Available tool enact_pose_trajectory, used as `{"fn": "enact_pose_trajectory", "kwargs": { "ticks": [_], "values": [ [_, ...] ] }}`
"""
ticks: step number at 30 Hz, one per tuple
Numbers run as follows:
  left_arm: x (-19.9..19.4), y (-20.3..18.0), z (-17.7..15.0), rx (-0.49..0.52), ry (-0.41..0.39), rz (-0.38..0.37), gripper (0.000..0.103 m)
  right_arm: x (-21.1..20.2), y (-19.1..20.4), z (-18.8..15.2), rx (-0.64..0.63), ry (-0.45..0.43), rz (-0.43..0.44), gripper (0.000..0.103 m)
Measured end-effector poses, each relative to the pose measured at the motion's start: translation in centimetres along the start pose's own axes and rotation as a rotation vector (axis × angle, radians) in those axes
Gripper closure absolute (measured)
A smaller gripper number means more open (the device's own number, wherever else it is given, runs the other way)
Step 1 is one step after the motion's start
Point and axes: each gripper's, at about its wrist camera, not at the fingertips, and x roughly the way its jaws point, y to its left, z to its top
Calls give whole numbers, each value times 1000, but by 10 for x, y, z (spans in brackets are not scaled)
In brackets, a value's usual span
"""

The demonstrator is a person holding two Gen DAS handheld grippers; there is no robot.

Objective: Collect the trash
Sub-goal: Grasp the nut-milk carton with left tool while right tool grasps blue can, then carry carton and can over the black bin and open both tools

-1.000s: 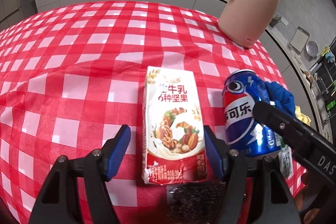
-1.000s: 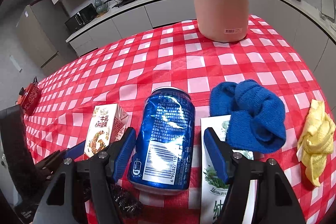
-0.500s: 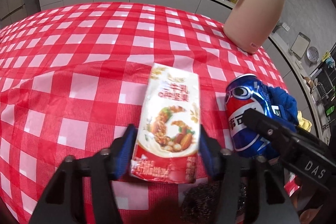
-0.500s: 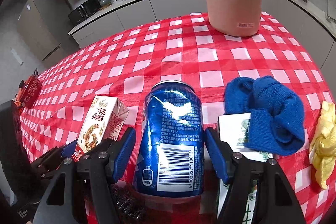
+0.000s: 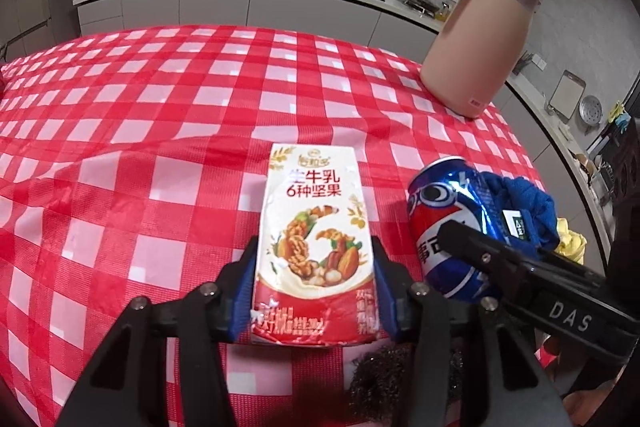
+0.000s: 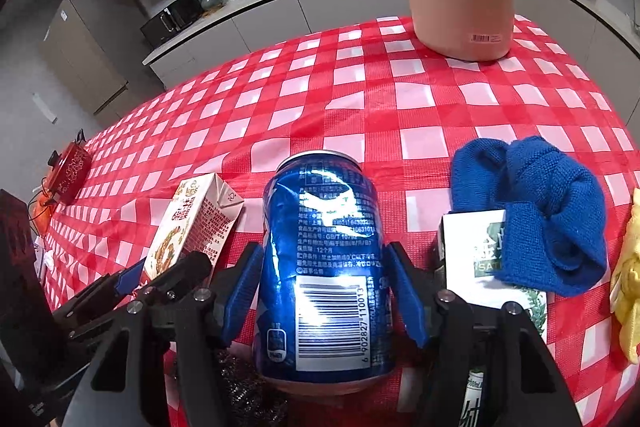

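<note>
Milk carton now clamped in left gripper, previously apart; can clamped in right gripper; ready for lifting.

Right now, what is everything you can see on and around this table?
milk carton: 1, white and red, table front, between left pads
soda can: 1, blue, right of carton, between right pads
cloth: 1, blue, lying on green-white box
rag: 1, yellow, far right edge
steel scrubber: 1, dark, front edge
jug: 1, pink, back right
tablecloth: 1, red-white check
left hand-held gripper: black, blue pads
right hand-held gripper: black, blue pads
</note>
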Motion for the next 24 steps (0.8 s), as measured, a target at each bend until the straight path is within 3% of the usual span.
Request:
{"fn": "enact_pose_trajectory", "kwargs": {
  "ticks": [5,12,24],
  "values": [
    [-2,0,-4,9,2,8,51,-10,3,-1,-16,-35,2,41],
    [8,1,-6,-13,63,34,48,-3,0,-4,9,14,29,38],
    [-6,0,-10,-10,-10,11,52,-4,2,-7,-4,1,42,40]
  ]
}}
